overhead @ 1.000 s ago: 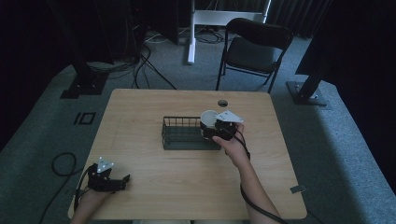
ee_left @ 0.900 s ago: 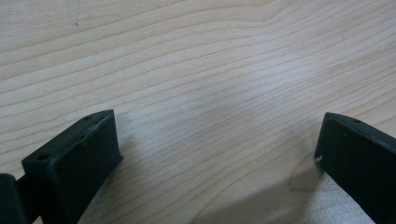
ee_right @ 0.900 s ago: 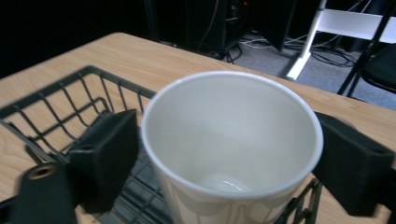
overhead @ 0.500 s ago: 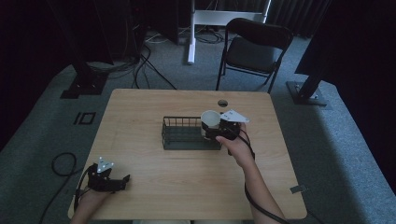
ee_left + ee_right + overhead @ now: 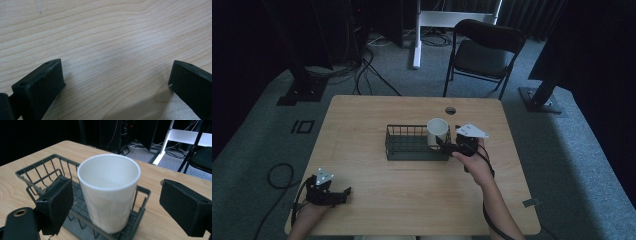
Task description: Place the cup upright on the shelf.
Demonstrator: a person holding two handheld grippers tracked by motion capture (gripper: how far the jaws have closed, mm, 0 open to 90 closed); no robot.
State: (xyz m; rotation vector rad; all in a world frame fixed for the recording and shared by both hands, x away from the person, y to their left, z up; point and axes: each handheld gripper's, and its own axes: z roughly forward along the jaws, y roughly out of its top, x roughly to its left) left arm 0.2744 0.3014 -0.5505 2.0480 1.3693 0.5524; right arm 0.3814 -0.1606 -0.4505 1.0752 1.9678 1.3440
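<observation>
High view places the white, slightly tapered paper-like cup upright at the right end of the dark green wire basket, which sits a little past the centre of the light wooden table. The right gripper, black with a grey three-cornered plate on top, sits just beside the basket's right end, at about four o'clock from the cup, with its jaws pointing toward ten o'clock at the cup's wall.

Right gripper view looks along those jaws: the cup stands dead ahead, between and just beyond the two black pads, its long axis vertical and its open mouth up. The jaws stand wide apart, wider than the cup, and neither pad appears to touch it. The basket's near rim runs across below, between gripper and cup base.

My judgement is that this hand is far the nearer, and any grasp would go straight forward at mid-wall.

The left gripper rests near the table's seven o'clock corner, well apart from the basket. Left gripper view shows its jaws spread wide over bare wood, holding nothing.
</observation>
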